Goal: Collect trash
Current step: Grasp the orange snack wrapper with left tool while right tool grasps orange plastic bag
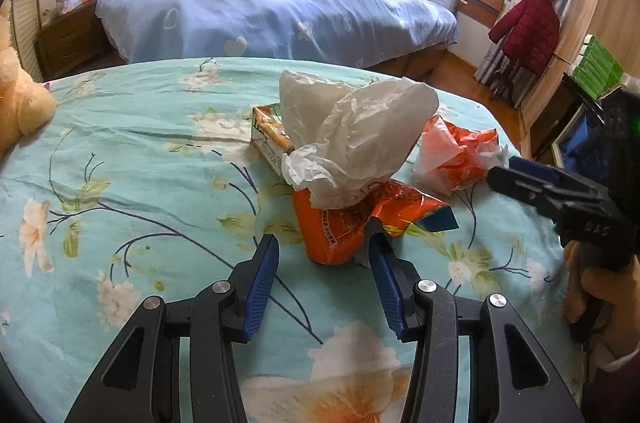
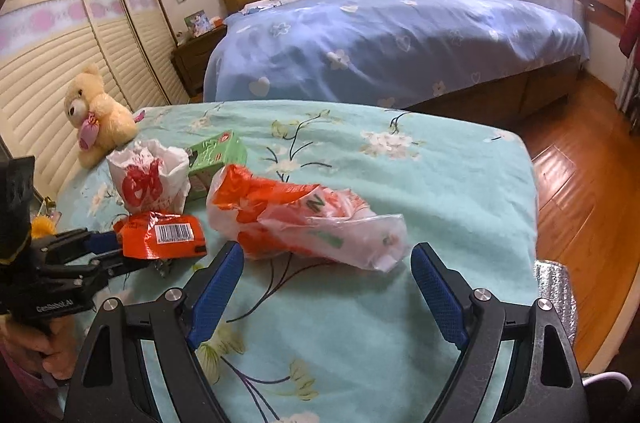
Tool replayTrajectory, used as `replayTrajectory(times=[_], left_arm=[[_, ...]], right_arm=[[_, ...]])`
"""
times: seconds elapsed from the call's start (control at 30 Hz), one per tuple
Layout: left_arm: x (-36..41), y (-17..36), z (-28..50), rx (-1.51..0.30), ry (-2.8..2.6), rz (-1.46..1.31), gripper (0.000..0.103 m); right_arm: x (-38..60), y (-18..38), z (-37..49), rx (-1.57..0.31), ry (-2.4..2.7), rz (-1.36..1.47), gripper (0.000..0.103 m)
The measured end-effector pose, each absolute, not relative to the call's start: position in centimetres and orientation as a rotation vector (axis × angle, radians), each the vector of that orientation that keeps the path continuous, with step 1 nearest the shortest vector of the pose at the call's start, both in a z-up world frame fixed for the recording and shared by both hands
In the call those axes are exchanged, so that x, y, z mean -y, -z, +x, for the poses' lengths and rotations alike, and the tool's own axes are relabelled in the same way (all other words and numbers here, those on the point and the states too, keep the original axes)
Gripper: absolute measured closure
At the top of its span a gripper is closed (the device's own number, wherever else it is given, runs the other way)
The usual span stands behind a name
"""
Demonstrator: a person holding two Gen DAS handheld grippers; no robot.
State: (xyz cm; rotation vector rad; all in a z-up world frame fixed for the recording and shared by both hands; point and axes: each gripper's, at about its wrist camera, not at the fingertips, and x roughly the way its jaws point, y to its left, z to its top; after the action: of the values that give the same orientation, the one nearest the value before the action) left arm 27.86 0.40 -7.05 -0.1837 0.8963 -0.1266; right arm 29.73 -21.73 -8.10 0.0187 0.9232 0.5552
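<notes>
Jaws apart, orange wrapper (image 1: 340,223) half-hidden

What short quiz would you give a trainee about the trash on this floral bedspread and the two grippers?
1. True or false: the right gripper is shut on the orange-and-clear plastic bag.
2. Which thing lies closest to the fingertips of the left gripper? A) the orange snack packet B) a glass bottle C) a shoe
3. Short answer: which toy sits at the far corner of the floral bedspread, near the wardrobe doors?

Key
1. False: its jaws are open and the bag lies ahead of them, not gripped.
2. A
3. The teddy bear.
</notes>
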Motion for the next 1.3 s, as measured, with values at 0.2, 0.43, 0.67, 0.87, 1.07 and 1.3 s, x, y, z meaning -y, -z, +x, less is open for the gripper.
replayTrajectory(times=[0.2, 0.43, 0.67, 0.87, 1.07, 1.3], left_arm=[[-0.5, 7.6, 28.5, -0.903, 0.143, -0.191, 0.056], [-0.6, 7.8, 28.9, -0.896, 0.142, -0.199, 0.060], [0.3, 7.2, 27.9, -0.865, 0.159, -0.160, 0.091], [0.7, 6.7, 25.4, -0.842, 0.183, -0.167, 0.096], [1.4, 6.2, 22.6, -0.844, 0.225, -0.179, 0.096], [2.7, 5.3, 20.8, -0.837, 0.287, -0.164, 0.097]], right_arm=[[21.2, 7.2, 30.5, -0.913, -0.612, -0.070, 0.012], [18.9, 9.1, 32.2, -0.982, -0.660, -0.171, 0.014], [19.4, 9.1, 29.9, -0.977, -0.605, -0.101, 0.041], [20.7, 8.0, 25.8, -0.985, -0.561, 0.050, 0.041], [22.9, 7.4, 21.5, -0.989, -0.465, 0.181, 0.041], [26.1, 7.4, 17.7, -0.992, -0.336, 0.293, 0.041]])
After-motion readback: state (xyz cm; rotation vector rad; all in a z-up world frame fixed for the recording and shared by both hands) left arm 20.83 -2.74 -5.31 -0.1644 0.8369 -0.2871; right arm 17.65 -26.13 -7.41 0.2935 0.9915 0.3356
